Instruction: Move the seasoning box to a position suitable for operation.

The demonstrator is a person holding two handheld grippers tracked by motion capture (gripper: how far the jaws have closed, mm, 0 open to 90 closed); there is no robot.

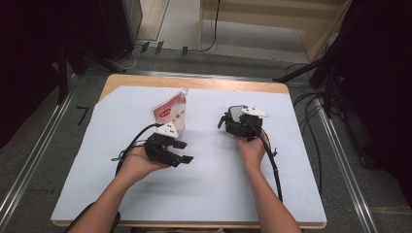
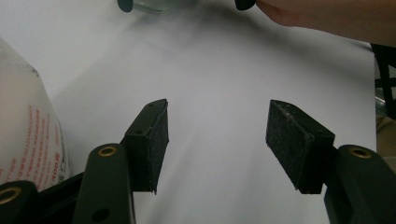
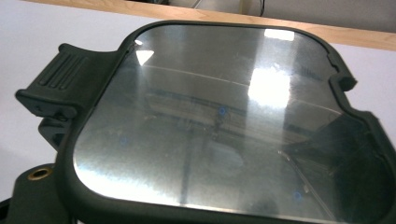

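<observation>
Left gripper [image 1: 180,151] left of centre in the high view, spread wide on nothing beside a standing white pouch [image 1: 171,112]; right gripper [image 1: 232,118] at centre, closed on a dark-framed glass lid [image 3: 210,126] over the white-covered counter [image 1: 209,184].

Grey floor [image 1: 43,145], wooden table [image 1: 194,81]

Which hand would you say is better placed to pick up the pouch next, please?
Left, I would judge. The pouch stands right beside the left gripper, whose fingers are open and empty. The right gripper is farther off, close over a container's lid.
</observation>
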